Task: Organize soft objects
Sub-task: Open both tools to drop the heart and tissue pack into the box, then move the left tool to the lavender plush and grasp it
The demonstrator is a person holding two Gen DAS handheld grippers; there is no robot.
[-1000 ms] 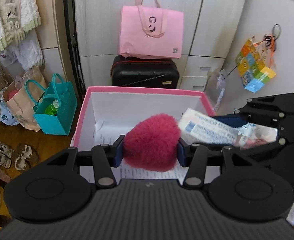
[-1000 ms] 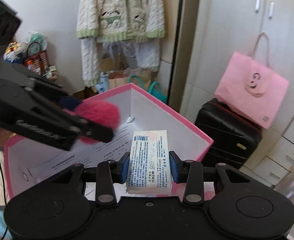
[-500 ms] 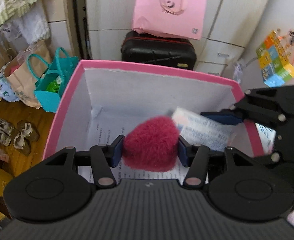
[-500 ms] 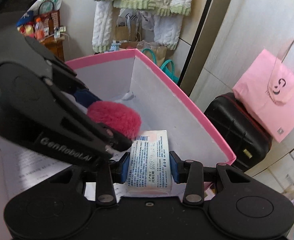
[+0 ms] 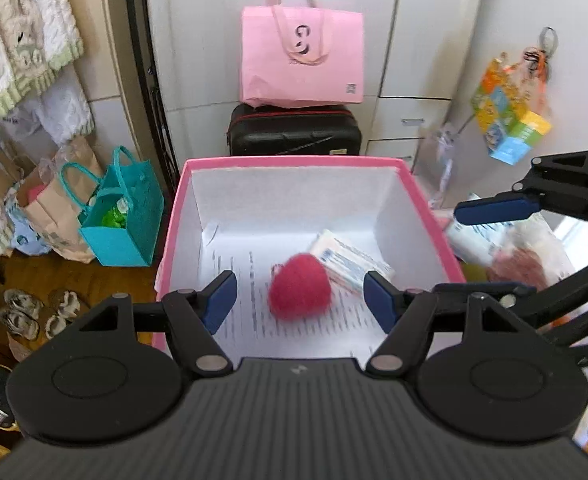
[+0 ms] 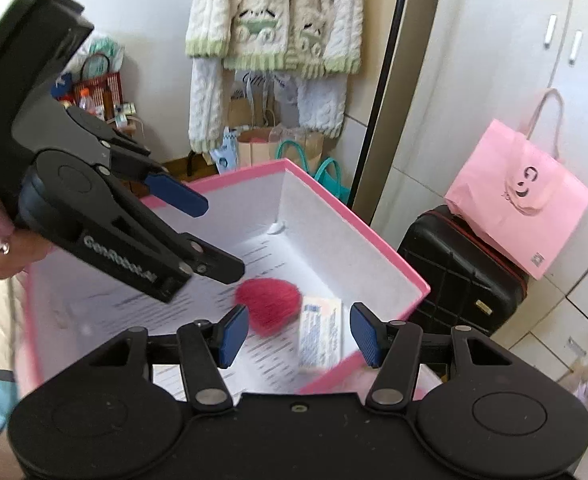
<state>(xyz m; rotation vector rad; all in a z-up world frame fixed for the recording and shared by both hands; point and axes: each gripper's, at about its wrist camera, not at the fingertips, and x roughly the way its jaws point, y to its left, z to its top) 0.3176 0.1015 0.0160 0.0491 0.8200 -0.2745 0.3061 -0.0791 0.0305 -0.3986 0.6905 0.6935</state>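
A fluffy red pompom (image 5: 298, 287) lies on the printed paper at the bottom of the pink-rimmed white box (image 5: 294, 162). A white tissue pack (image 5: 349, 261) with blue print rests beside it, to its right. My left gripper (image 5: 299, 302) hovers above the box, its jaws opening, nothing touching its blue pads. My right gripper (image 6: 299, 332) is also above the box with jaws opening and nothing pressed between them. In the right wrist view the pompom (image 6: 268, 306) and tissue pack (image 6: 319, 332) lie side by side below, with the left gripper (image 6: 204, 236) at the left.
A pink shopping bag (image 5: 301, 56) sits on a black suitcase (image 5: 294, 134) behind the box. A teal bag (image 5: 122, 216) and paper bags stand left of it, shoes (image 5: 34, 312) on the wooden floor. Knit sweaters (image 6: 274, 16) hang by the wall. More soft items (image 5: 513, 264) lie right of the box.
Both grippers opened. The red pompom and the tissue pack left the jaws and now lie in the box. Both grippers dipped toward the box, then pulled back up.
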